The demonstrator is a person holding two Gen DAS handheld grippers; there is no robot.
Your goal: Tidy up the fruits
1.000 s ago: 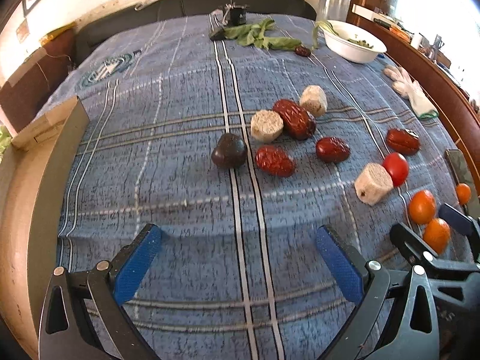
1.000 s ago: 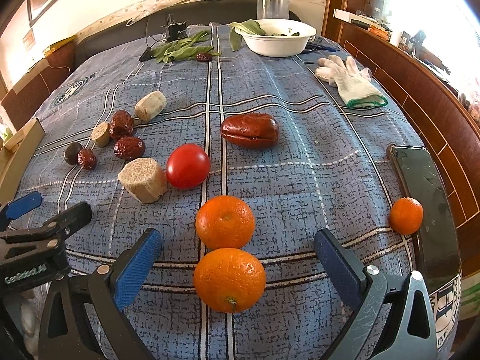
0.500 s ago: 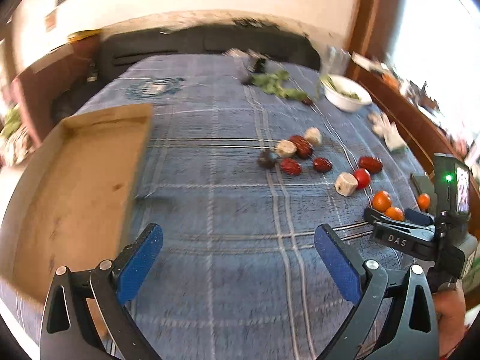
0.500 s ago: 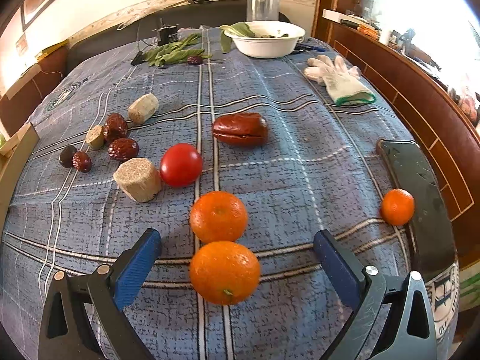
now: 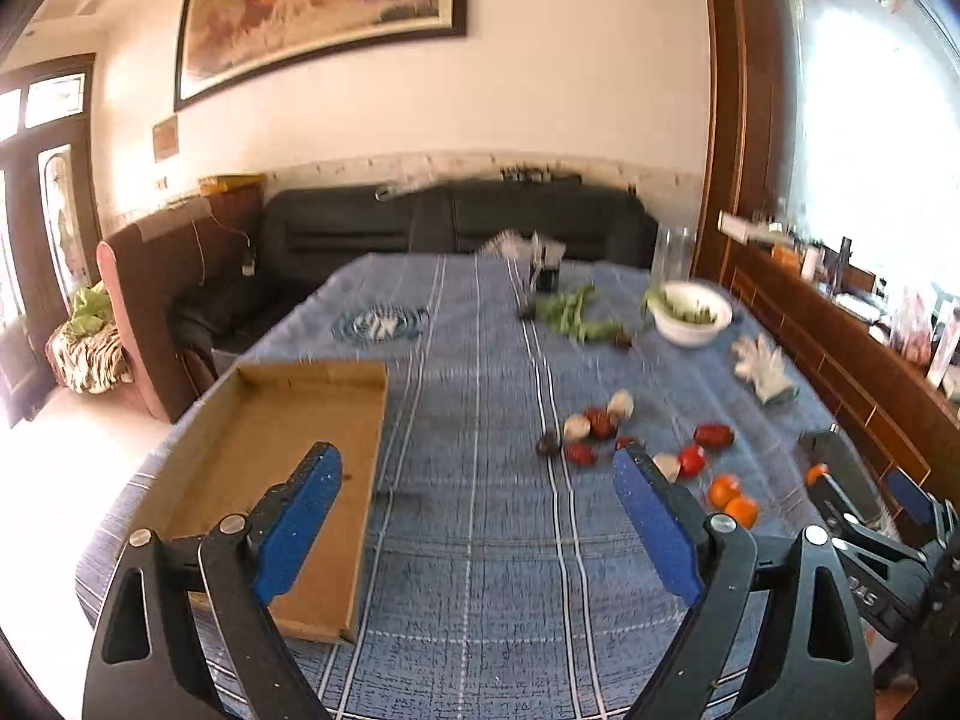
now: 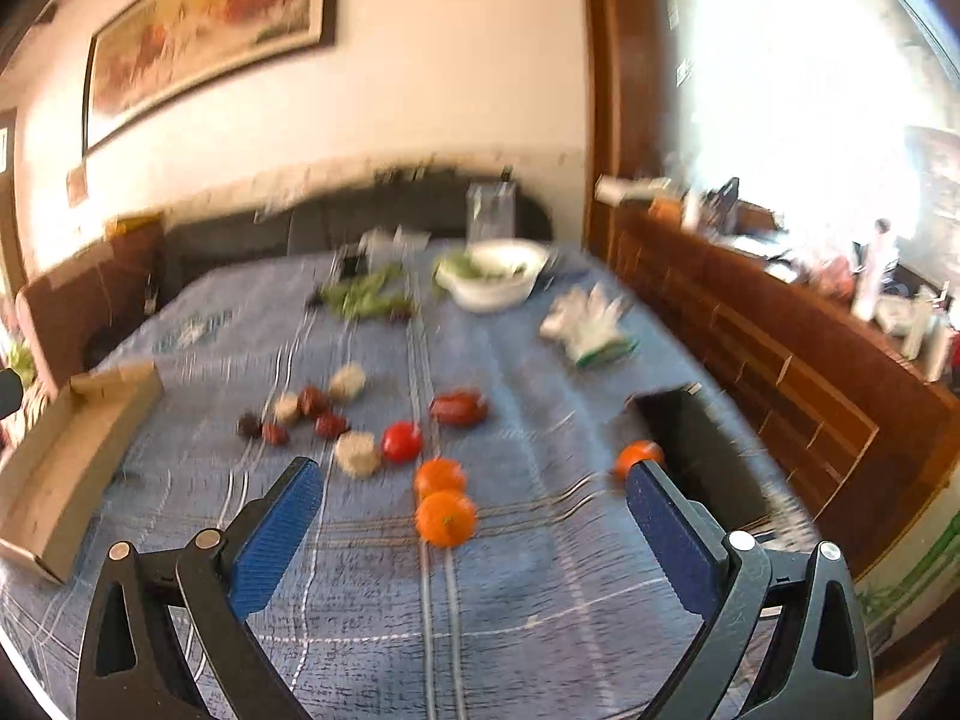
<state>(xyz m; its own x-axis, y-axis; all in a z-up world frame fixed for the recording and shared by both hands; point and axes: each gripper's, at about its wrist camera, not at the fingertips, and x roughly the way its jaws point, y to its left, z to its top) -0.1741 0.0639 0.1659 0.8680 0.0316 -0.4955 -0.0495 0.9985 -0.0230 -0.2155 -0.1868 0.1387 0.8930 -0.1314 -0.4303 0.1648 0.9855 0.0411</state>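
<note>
1. Left tongs (image 5: pixel 477 516) are standing wide and empty, jaws just closing a little, over the blue-clothed surface (image 5: pixel 480 570).
2. Right tongs (image 6: pixel 474 531) are gaping wide, empty.
3. Fruits (image 6: pixel 384 438) are lying mid-surface toward its right edge.
4. Cardboard tray (image 5: pixel 252 456) is sitting at the left edge.

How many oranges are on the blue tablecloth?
3. Two oranges sit touching in the middle near the front, one just ahead of the other. The third orange lies alone to the right, beside the black tray.
</note>
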